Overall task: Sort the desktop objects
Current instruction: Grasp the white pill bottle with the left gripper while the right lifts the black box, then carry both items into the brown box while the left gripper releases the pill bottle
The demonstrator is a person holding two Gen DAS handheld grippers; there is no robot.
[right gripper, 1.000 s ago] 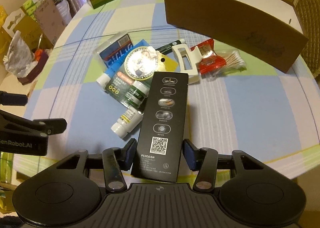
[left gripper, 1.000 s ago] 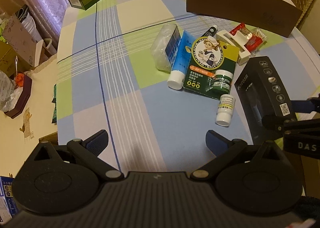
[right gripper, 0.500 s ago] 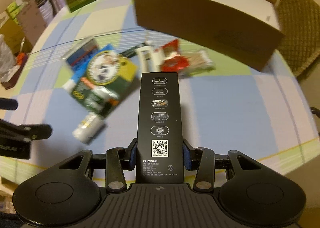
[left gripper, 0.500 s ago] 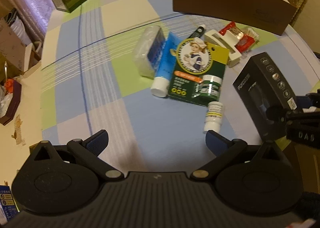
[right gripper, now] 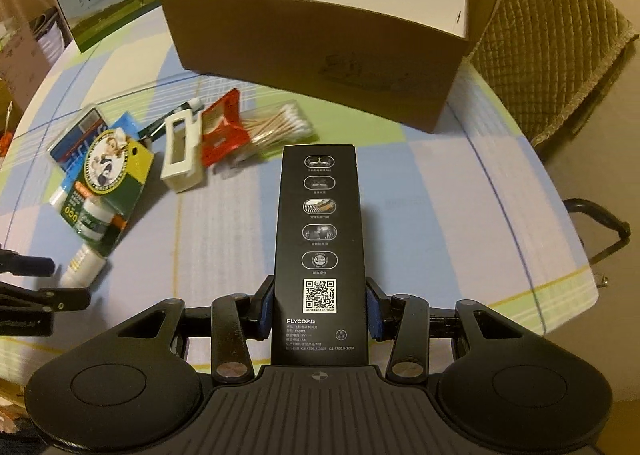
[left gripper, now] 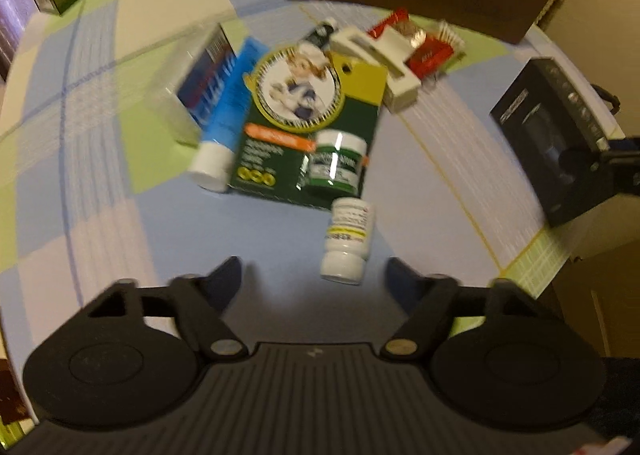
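Right wrist view alone shows us the right gripper (right gripper: 320, 309) clamping the black box (right gripper: 318, 239), whereas the left gripper (left gripper: 314, 281) closes, ungrasping, near the white bottle (left gripper: 347, 243).

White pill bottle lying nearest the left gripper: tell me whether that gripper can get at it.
Probably yes. The white pill bottle lies on bare tablecloth just ahead of the left gripper, whose closing jaws hold nothing.

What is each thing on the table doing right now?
Black box: lifted, clamped in the right tool.
Left tool: closing, nothing between its fingers yet.
White pill bottle: lying on its side.
Brown box: open on top.
Cotton swabs: lying in a clear pack.
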